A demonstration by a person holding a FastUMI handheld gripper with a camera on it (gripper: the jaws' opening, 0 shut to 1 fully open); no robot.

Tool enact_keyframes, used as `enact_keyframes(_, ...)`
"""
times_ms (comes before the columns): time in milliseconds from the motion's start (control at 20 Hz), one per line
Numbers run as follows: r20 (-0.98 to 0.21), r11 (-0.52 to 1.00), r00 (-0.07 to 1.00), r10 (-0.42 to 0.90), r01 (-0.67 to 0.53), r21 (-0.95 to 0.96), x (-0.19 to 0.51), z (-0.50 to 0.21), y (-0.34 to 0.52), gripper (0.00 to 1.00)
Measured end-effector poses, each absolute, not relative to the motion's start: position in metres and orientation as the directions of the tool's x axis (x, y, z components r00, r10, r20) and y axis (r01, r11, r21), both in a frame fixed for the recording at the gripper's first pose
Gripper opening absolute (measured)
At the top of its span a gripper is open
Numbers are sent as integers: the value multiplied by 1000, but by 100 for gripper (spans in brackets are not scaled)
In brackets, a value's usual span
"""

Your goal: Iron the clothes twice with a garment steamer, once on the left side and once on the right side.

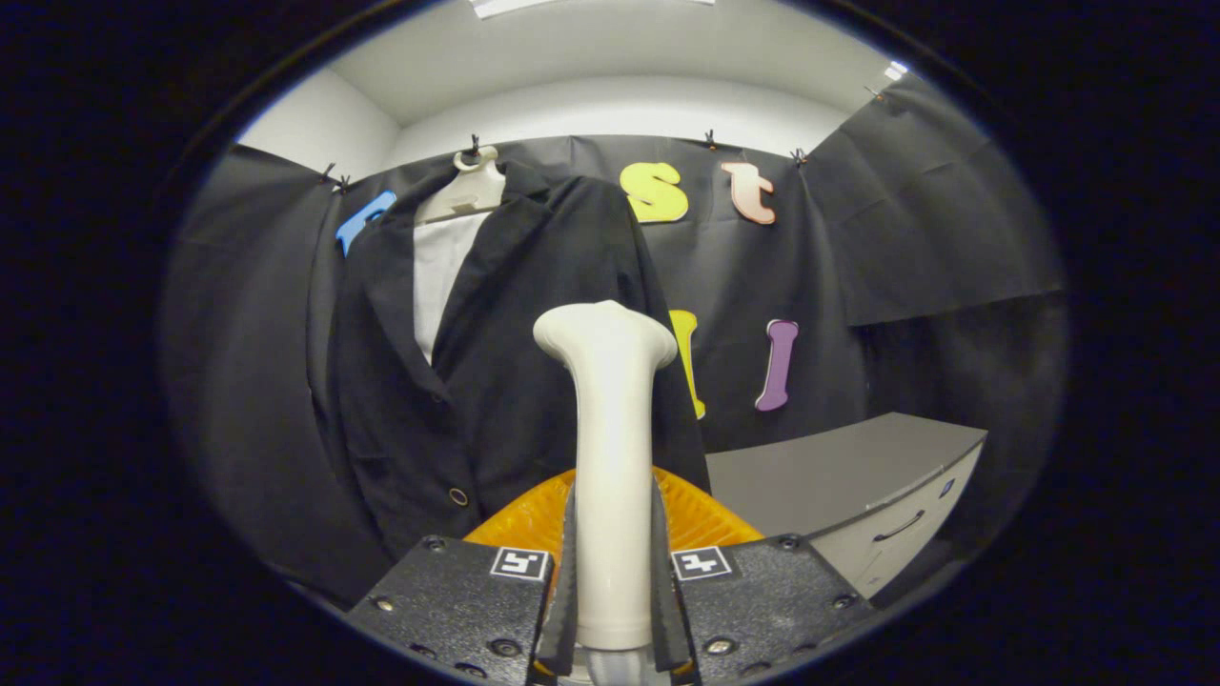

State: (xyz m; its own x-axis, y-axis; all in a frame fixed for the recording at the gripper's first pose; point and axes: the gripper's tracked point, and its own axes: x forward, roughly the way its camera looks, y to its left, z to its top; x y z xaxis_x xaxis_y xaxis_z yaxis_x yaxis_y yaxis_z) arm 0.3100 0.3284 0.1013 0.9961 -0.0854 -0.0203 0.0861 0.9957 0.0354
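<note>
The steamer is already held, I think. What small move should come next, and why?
Probably carry the steamer head forward and toward the jacket's left front panel. The tool is shut on the steamer's white handle, both fingers pressing it, so the grip seems ready. The head seems short of the dark jacket on its hanger, so no pass has begun.

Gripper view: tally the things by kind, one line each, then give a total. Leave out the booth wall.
Garment steamer, clamped between the fingers of the gripper: 1
Black jacket, hanging beyond the steamer: 1
White hanger holding the jacket: 1
Grey cabinet beside the jacket: 1
Orange ribbed piece behind the fingers: 1
Total: 5
</note>
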Motion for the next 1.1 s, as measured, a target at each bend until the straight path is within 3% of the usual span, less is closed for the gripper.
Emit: enact_keyframes(1100,-301,997,953,-43,24,-68,266,-52,357,34)
